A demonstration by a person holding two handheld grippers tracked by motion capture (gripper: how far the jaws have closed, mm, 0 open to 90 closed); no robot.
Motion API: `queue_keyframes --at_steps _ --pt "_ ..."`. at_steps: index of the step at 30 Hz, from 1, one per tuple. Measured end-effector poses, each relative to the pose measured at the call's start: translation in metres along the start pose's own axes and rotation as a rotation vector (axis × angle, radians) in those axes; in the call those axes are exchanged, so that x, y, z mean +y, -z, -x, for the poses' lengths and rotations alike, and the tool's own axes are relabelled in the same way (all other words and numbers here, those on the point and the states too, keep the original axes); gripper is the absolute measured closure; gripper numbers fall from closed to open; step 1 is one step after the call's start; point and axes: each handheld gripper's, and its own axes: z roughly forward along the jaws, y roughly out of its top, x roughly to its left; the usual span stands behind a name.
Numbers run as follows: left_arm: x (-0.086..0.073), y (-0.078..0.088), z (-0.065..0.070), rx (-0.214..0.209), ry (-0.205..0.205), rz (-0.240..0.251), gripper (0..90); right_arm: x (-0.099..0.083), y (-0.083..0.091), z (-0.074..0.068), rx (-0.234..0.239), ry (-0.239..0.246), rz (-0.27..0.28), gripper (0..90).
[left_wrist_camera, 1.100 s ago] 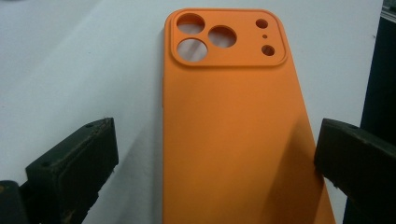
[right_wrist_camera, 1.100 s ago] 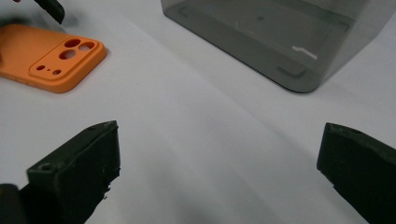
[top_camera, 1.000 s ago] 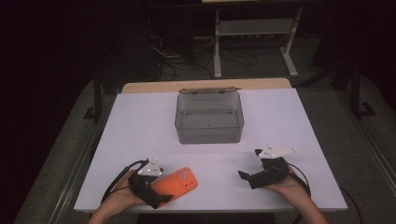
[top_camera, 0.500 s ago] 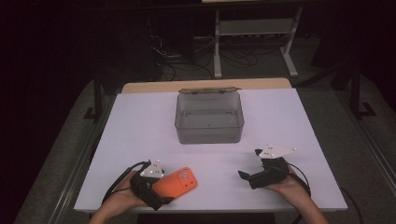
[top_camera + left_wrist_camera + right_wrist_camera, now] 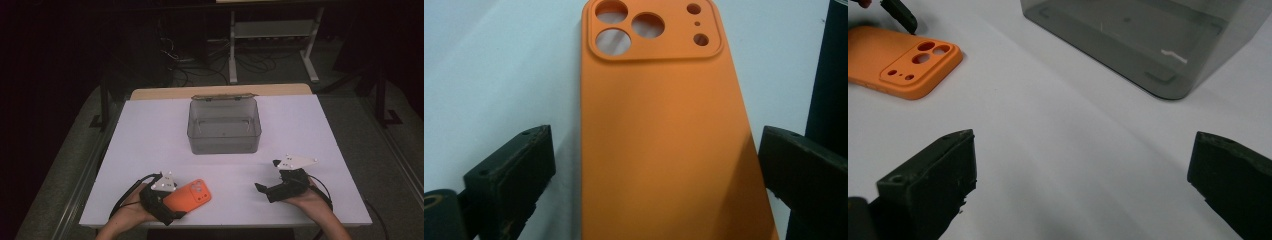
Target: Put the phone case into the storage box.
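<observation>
An orange phone case (image 5: 192, 196) lies flat on the white table (image 5: 150, 135), camera cutouts pointing away from the person's left hand. My left gripper (image 5: 172, 205) is open with its jaws on either side of the case's near end. In the left gripper view the case (image 5: 659, 100) sits between the spread jaws of the left gripper (image 5: 656, 170), with a gap at the left jaw. My right gripper (image 5: 267, 177) rests at the front right, open, with nothing between its jaws. From the right gripper (image 5: 1080, 165) the case (image 5: 903, 62) appears far off at the upper left.
A clear grey plastic box (image 5: 224, 141) stands open-topped at the table's middle back, also visible in the right gripper view (image 5: 1148, 75). A tan board edge (image 5: 220, 91) runs behind the table. A white rack (image 5: 272, 30) and cables lie on the dark floor beyond.
</observation>
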Motion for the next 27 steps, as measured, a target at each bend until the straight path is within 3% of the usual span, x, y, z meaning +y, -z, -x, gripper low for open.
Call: queue_keyframes --at_steps 8,27 --pt "0.0005 0.0009 0.0007 -0.004 -0.003 -0.004 7.4 0.0001 0.0003 0.0 0.0 0.0 0.001 0.0" --pt "0.0036 -0.0008 0.0064 0.029 -0.036 -0.039 8.9 0.0001 0.0003 0.0 0.0 0.001 0.002 0.0"
